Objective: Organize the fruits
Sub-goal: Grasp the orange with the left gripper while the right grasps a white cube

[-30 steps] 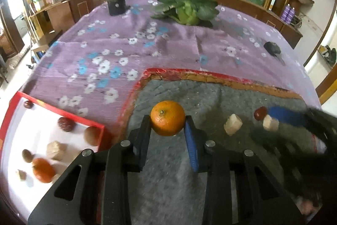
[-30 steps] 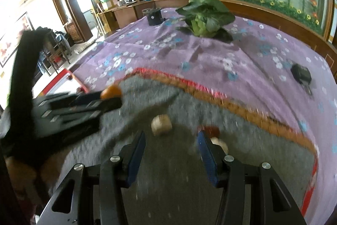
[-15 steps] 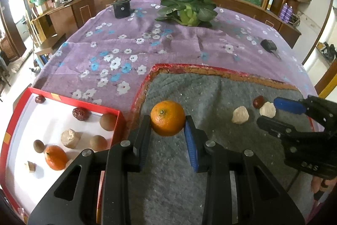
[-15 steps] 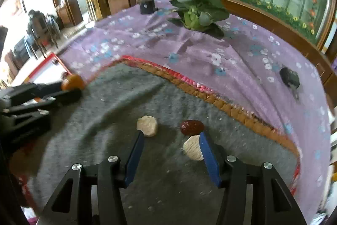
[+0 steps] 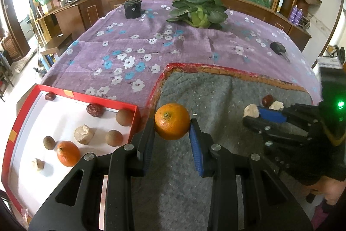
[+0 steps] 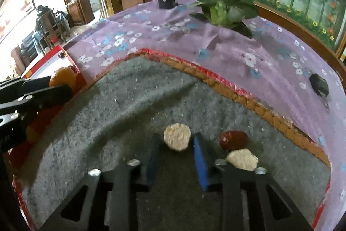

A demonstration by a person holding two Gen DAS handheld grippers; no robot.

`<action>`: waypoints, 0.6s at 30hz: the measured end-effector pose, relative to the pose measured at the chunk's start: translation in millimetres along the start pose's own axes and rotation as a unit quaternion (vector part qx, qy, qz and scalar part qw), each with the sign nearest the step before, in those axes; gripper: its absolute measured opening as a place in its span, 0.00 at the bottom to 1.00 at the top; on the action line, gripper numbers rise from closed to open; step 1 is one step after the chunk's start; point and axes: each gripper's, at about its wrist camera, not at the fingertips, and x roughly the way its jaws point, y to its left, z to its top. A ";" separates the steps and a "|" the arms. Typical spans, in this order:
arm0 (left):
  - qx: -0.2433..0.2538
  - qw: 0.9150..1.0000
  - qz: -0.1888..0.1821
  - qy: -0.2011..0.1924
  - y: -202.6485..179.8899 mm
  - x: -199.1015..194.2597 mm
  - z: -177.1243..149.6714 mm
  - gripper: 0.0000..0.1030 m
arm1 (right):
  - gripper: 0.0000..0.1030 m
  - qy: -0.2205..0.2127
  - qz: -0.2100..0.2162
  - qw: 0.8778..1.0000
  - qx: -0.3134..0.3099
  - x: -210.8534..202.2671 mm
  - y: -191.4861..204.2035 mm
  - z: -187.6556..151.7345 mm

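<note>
- The purple flowered tablecloth (image 5: pixel 151 47) fills the upper half of both views; its far edges are bent by the fisheye lens.
- A grey felt mat (image 5: pixel 216 101) with a red-orange border covers the lower centre and right, its near part hidden behind the gripper arms.
- The red-rimmed white tray (image 5: pixel 121 102) sits at lower left in the left wrist view, cut off by the frame edge. It holds a second orange, brown round fruits, dark red ones and pale lumps.
- The left gripper (image 5: pixel 172 133) stands at bottom centre, its jaws clamped on the orange (image 5: pixel 172 121), just right of the tray's corner.
- The right gripper (image 6: pixel 176 155), at bottom centre of its own view, has just been closing and now pinches the pale lump (image 6: pixel 177 140) on the mat.
- Right of it lie a red date (image 6: pixel 233 140) and another pale piece (image 6: pixel 242 159), touching; an arm hides the piece's lower edge.
</note>
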 end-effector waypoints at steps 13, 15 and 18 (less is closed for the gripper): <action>-0.003 0.999 0.030 -0.016 16.1 -21.4 -16.1 0.30 | 0.24 -0.050 0.031 0.998 0.003 -46.2 34.8 -3.2; -0.004 0.999 0.039 -0.021 20.3 -26.0 -19.3 0.30 | 0.24 -0.049 0.035 0.998 0.001 -46.6 41.6 -4.5; -0.008 0.999 0.048 -0.025 26.6 -31.4 -23.4 0.30 | 0.24 -0.046 0.041 0.998 -0.003 -46.0 52.3 -6.4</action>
